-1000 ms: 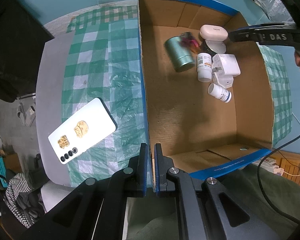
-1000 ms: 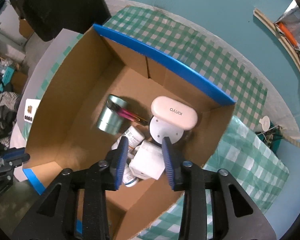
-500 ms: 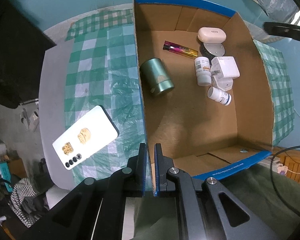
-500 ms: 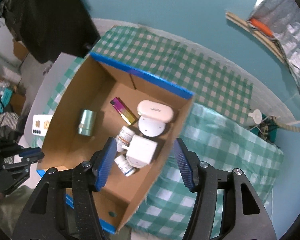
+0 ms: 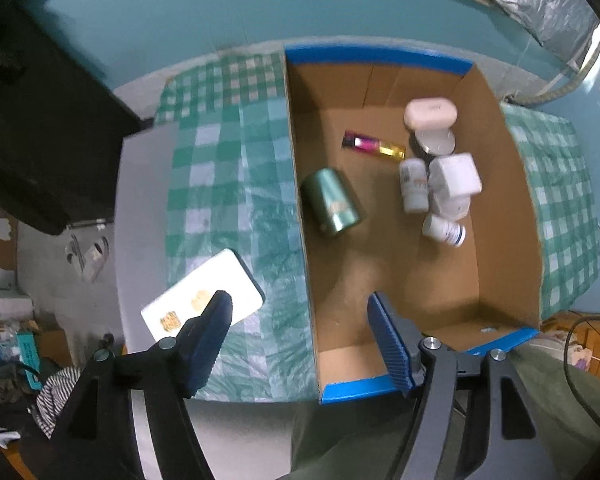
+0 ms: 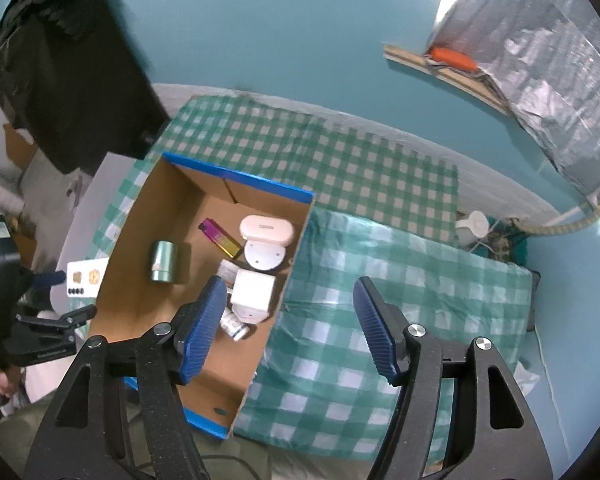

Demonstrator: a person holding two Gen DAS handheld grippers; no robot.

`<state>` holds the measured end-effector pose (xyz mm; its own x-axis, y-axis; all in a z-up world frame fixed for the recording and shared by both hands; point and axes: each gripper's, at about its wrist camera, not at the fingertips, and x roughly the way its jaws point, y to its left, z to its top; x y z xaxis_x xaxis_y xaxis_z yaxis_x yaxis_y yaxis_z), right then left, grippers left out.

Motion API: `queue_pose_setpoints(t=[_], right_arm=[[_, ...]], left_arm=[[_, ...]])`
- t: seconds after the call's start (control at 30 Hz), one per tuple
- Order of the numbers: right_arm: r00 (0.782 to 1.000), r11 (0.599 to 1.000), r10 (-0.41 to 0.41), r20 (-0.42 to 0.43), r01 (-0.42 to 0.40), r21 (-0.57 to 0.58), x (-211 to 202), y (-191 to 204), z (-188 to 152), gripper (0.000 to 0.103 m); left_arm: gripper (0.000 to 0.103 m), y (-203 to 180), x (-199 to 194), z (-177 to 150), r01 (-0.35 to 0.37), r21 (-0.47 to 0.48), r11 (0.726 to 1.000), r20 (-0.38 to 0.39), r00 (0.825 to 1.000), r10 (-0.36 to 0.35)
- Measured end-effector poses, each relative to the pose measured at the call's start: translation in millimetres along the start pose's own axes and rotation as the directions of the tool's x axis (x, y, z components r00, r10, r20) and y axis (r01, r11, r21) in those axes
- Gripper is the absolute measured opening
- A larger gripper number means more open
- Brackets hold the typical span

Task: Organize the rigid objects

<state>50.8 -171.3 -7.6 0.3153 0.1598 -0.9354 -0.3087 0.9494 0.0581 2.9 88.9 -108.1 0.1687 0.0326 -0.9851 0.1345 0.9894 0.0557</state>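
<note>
An open cardboard box (image 5: 376, 58) with blue-taped rims stands on the checked cloth. Inside lie a green tin (image 5: 332, 208), a pink-and-gold lighter (image 5: 374, 147), a white oval case (image 5: 430, 114), a white charger cube (image 5: 456, 174) and two pill bottles (image 5: 414, 188). A white phone (image 5: 204, 300) lies on the cloth left of the box. My left gripper (image 5: 298, 304) hangs above the box's near left corner, jaws opening, nothing between them. High over the box's right wall (image 6: 296, 248), my right gripper (image 6: 289, 286) is opening too and holds nothing.
Green-and-white checked cloth (image 6: 380, 280) covers the table right of the box. A dark cabinet (image 5: 40, 140) stands at the left, and a teal wall (image 6: 280, 40) rises behind. Cables and a white plug (image 6: 474, 224) lie at the far right edge.
The left jaws went from shut to wide open. Both grippers rose, the right one pulling out of the box as it widened. The lighter settled on the box floor and the tin rolled left.
</note>
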Motion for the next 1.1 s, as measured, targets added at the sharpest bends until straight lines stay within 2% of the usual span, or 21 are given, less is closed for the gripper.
queue_pose_setpoints(t=[0.13,0.23,0.4,0.57,0.63,0.8,1.1], right_arm=[[0.998,0.998,0.009,0.059,-0.012,0.063,-17,-9,-6,0.066],[0.995,0.995,-0.002,0.097,-0.008,0.101,-30,-16,-11,0.066],[0.986,0.988,-0.029,0.163,0.004,0.155,-47,-28,-17,0.066],[0.967,0.973,-0.038,0.253,-0.022,0.230,-62,-41,-23,0.066],[0.963,0.973,-0.063,0.261,0.001,0.231,-63,-43,-23,0.066],[0.958,0.972,-0.093,0.270,0.028,0.235,-66,-44,-23,0.066],[0.952,0.972,-0.128,0.278,0.066,0.225,-70,-45,-23,0.066]], left_arm=[[0.075,-3,-27,8,-0.019,0.000,1.000,0.097,0.995,0.019],[0.078,-4,-51,15,-0.019,-0.006,1.000,0.183,0.983,0.019],[0.084,-7,-87,27,-0.015,-0.016,1.000,0.308,0.951,0.020],[0.090,-17,-116,35,-0.047,0.001,0.999,0.414,0.909,0.042],[0.095,-22,-122,36,-0.052,0.017,0.999,0.429,0.902,0.040],[0.095,-33,-131,37,-0.055,0.033,0.998,0.455,0.890,0.034],[0.096,-40,-132,36,-0.027,0.003,1.000,0.465,0.885,0.022]])
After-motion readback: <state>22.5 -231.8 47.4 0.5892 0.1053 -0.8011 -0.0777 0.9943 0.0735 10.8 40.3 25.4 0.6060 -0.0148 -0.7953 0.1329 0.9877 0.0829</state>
